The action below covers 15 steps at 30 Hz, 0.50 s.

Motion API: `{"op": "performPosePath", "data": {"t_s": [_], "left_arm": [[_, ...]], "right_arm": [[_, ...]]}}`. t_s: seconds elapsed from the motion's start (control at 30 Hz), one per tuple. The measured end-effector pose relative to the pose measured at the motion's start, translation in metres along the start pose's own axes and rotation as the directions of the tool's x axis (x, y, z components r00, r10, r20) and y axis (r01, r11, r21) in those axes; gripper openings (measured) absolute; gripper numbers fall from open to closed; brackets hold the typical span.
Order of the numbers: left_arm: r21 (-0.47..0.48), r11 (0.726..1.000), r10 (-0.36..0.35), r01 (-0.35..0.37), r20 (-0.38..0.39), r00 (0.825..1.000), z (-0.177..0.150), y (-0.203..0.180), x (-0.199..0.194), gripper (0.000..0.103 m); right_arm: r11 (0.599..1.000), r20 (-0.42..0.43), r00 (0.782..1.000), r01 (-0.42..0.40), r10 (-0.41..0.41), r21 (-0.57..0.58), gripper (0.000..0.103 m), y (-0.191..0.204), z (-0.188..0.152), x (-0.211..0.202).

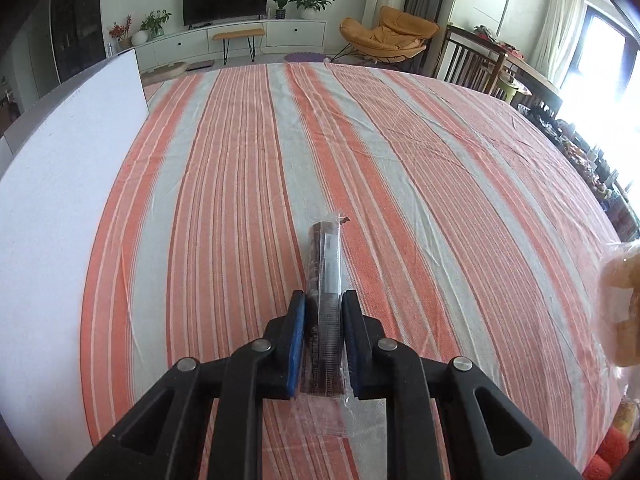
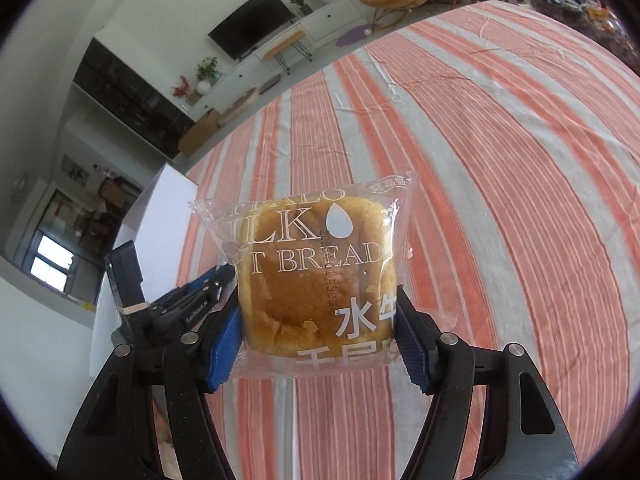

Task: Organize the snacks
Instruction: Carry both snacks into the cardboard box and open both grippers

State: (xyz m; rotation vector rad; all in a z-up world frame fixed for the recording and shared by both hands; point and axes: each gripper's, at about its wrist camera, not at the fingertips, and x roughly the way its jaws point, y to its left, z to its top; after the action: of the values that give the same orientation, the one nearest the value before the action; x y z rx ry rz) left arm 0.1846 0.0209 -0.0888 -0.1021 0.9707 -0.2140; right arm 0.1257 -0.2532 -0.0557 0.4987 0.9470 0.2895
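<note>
My left gripper point(image 1: 323, 300) is shut on a dark brown snack bar in clear wrap point(image 1: 326, 276) and holds it edge-up above the striped tablecloth point(image 1: 240, 180). My right gripper point(image 2: 318, 304) is shut on a bag of milk bread point(image 2: 316, 272), a golden bun in clear plastic with white lettering, held above the cloth. The bread bag also shows at the right edge of the left wrist view point(image 1: 622, 300). The left gripper's body shows at the left of the right wrist view point(image 2: 176, 308).
A white board point(image 1: 60, 208) stands along the table's left side. Orange and red snack packs point(image 1: 612, 440) lie at the near right edge. Cluttered items point(image 1: 592, 160) line the far right. Beyond the table are a TV stand and an orange chair.
</note>
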Motion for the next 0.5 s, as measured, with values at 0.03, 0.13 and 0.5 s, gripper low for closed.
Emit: {"op": "performPosePath", "data": {"t_s": [0.03,0.13,0.5], "left_arm": [[-0.031,0.999,-0.044,0.044,-0.001,0.999,-0.004,0.002,-0.008,0.017],[-0.08,0.983,-0.164,0.167,0.042,0.986,-0.016,0.001,-0.052,0.017],[-0.166,0.959,-0.18,0.229,0.266,0.947,-0.036,0.096,-0.273,0.018]], "right_arm": [[1.0,0.001,1.0,0.008,-0.008,0.0,0.071,0.001,-0.009,-0.005],[1.0,0.011,1.0,0.011,-0.011,0.015,0.071,0.007,-0.02,-0.015],[0.913,-0.056,0.955,-0.296,0.292,-0.28,0.071,0.222,0.001,-0.02]]}}
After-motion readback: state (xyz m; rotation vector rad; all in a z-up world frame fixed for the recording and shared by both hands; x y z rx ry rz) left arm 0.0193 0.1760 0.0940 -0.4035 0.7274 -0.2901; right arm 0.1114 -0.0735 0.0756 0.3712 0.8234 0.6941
